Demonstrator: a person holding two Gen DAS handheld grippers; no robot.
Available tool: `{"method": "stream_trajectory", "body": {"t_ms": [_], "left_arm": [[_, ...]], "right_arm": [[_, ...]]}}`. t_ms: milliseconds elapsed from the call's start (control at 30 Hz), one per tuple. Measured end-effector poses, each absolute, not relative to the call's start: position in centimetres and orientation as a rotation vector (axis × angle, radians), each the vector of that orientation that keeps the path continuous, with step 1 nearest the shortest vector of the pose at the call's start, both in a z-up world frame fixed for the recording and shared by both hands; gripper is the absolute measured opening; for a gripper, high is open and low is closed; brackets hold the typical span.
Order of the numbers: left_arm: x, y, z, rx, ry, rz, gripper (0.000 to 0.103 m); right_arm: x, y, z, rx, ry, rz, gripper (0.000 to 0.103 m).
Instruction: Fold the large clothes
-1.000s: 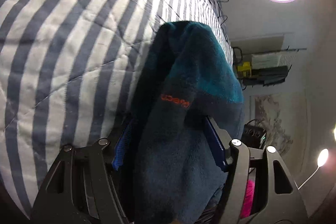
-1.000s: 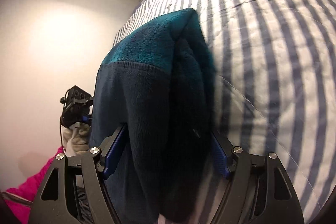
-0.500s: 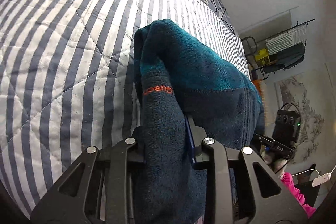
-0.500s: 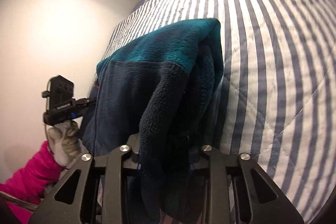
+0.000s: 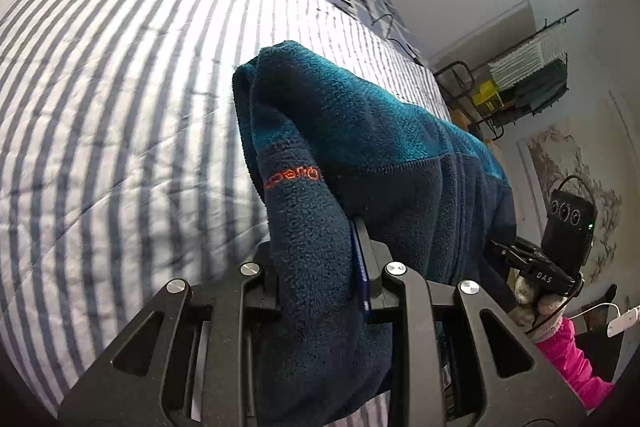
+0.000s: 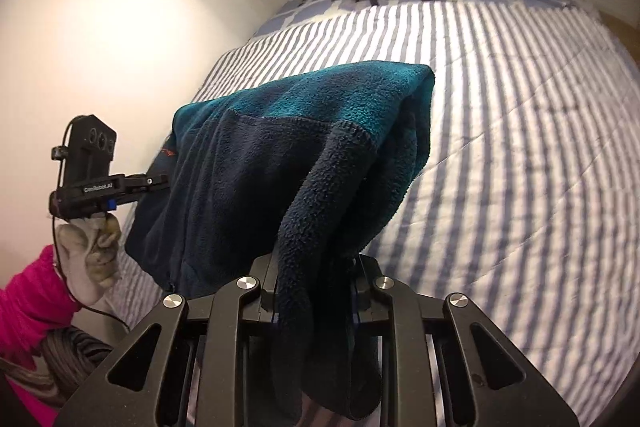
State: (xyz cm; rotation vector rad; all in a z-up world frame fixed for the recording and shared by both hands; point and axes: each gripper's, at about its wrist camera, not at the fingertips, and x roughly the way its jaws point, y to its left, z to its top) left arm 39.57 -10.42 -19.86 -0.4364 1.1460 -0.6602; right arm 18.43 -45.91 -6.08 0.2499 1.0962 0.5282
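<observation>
Seemingly doubled, fleece [image 5: 360,131] stretches lengthwise between both clamped grippers.

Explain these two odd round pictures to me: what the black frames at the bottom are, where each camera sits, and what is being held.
No robot here: a person holds a hand-held clamp in each hand, each carrying a wide-angle camera looking along its fingers. The black frames are those tools. One picture comes from the left tool, the other from the right tool. Both are shut on one blue fleece, held up between them over a striped quilt. Each view also shows the other tool in a gloved hand.
</observation>
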Motion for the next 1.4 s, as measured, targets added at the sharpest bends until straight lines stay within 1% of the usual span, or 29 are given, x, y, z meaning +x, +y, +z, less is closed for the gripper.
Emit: {"method": "stream_trajectory", "body": {"t_ms": [367,600,933,1167,1400], "left_arm": [[42.2,-18.0,-18.1,-0.38,1.105,-0.731,0.024],[44.7,-23.0,-17.4,-0.357,1.096,-0.762,0.024],[52.8,-35.1,-16.0,-0.345,1.023,-0.864,0.024],[59.7,-43.4,-16.2,-0.397,0.994,-0.888,0.024],[63.4,-50.5,-18.8,-0.366,1.01,-0.903,0.024]], "right_arm": [[20.0,-50.3,-2.5,0.07,1.05,0.404,0.021],[21.8,-53.9,-1.7,0.041,1.01,0.374,0.02],[28.9,-63.3,-1.3,0.044,0.926,0.273,0.02],[37.1,-70.1,-2.7,0.065,0.895,0.15,0.02],[41.9,-75.9,-5.8,0.095,0.917,0.062,0.02]]}}
